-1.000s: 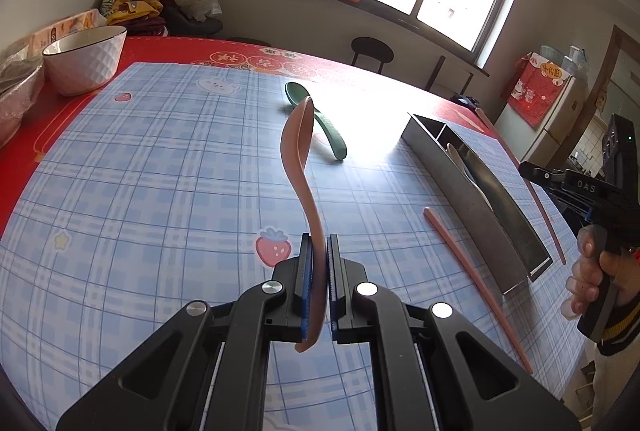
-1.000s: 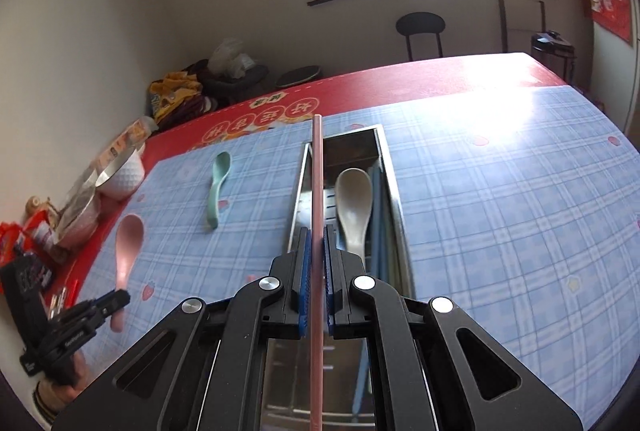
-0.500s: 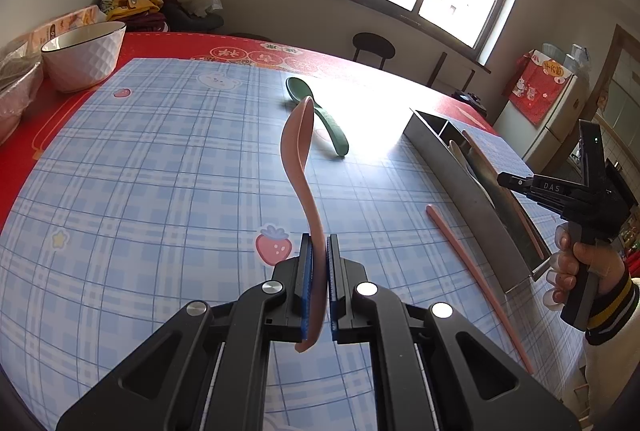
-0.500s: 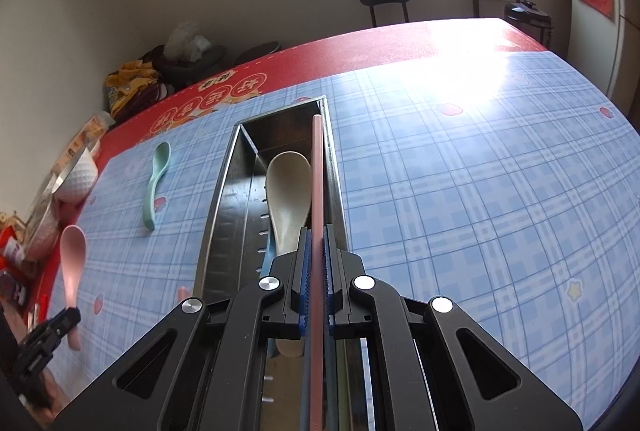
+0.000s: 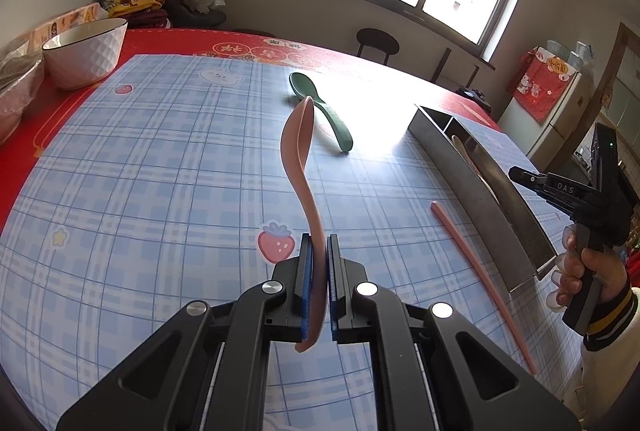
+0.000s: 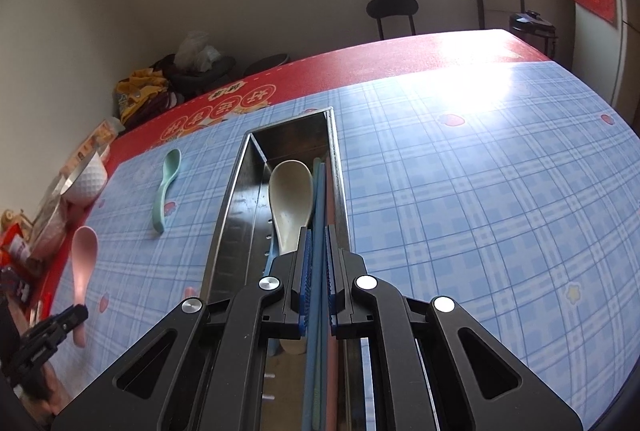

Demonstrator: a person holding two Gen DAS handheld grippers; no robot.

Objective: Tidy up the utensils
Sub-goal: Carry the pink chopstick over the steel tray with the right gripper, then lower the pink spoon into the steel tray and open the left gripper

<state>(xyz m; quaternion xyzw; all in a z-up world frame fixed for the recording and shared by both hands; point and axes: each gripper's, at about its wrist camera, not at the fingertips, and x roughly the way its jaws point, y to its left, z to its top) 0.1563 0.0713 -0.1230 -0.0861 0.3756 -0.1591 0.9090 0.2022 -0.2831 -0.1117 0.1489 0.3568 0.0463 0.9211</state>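
Note:
My left gripper [image 5: 319,251] is shut on a pink spoon [image 5: 298,143] and holds it above the checked cloth, bowl end pointing away. A green spoon [image 5: 324,111] lies beyond it. A pink chopstick [image 5: 480,279] lies beside the steel utensil tray [image 5: 480,191]. My right gripper [image 6: 317,243] hangs over the tray [image 6: 236,199], jaws slightly apart and holding nothing. Below it in the tray lie a beige spoon [image 6: 290,199], blue chopsticks [image 6: 318,191] and a pink chopstick [image 6: 329,175] along the right wall. The right gripper also shows in the left wrist view [image 5: 520,175].
A white bowl [image 5: 84,51] and bagged items stand at the table's far left on the red cloth. A black stool [image 6: 392,9] stands beyond the table under the window. The green spoon also shows in the right wrist view [image 6: 166,187].
The right gripper moved over the tray and let go of the pink chopstick, which now lies in the tray. The left gripper has held the pink spoon steady.

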